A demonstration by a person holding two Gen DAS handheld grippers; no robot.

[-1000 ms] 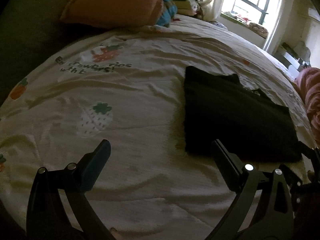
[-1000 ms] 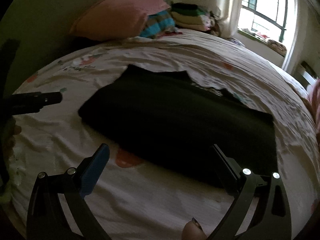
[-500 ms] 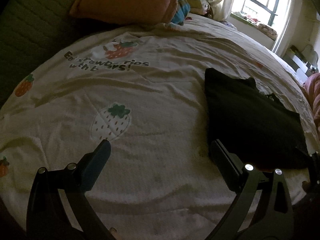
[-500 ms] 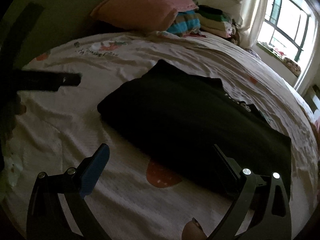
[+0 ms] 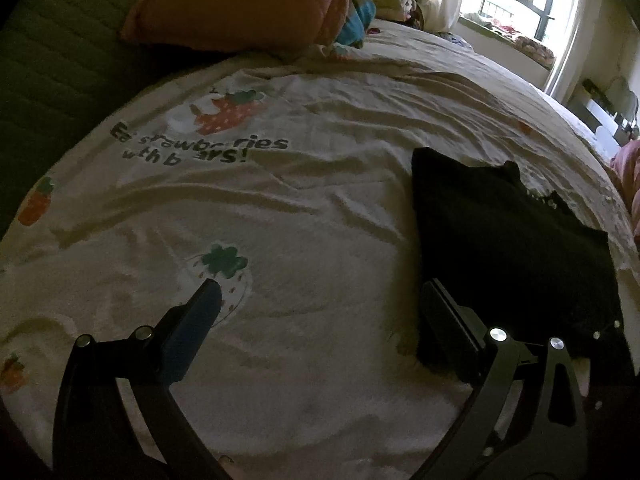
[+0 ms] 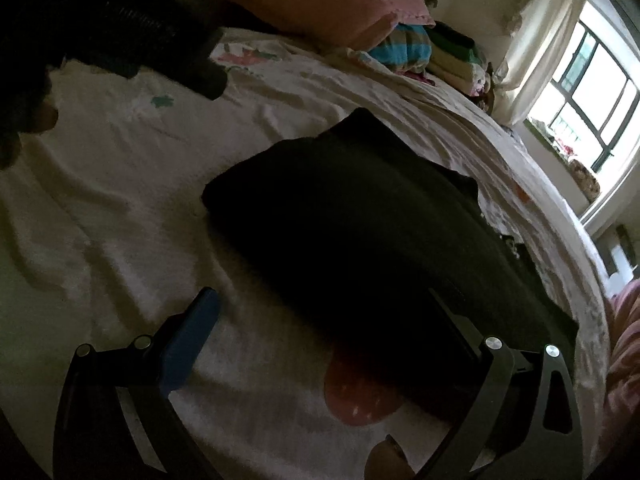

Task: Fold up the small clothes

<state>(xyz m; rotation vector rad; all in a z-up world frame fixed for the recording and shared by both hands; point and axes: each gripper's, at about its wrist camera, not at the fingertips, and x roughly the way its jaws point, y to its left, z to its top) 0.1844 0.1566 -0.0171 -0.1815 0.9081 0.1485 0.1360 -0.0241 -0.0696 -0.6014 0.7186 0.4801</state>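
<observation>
A black folded garment [image 5: 508,240] lies flat on a white strawberry-print bedsheet [image 5: 280,208]. In the left wrist view it is to the right of my left gripper [image 5: 320,300], which is open and empty over bare sheet, its right finger at the garment's near left edge. In the right wrist view the garment [image 6: 380,232] fills the middle. My right gripper [image 6: 324,312] is open and empty above its near edge. The left gripper [image 6: 192,68] shows as a dark shape at the upper left of that view.
A pink pillow [image 5: 240,4] and a stack of folded clothes [image 6: 432,52] lie at the head of the bed. A window [image 6: 592,92] is at the far right. A pink blanket [image 6: 624,344] lies at the right edge of the bed.
Both grippers stayed open and moved left and closer to the bed. The garment has shifted right in the left view and looms larger in the right view. It has not moved on the sheet.
</observation>
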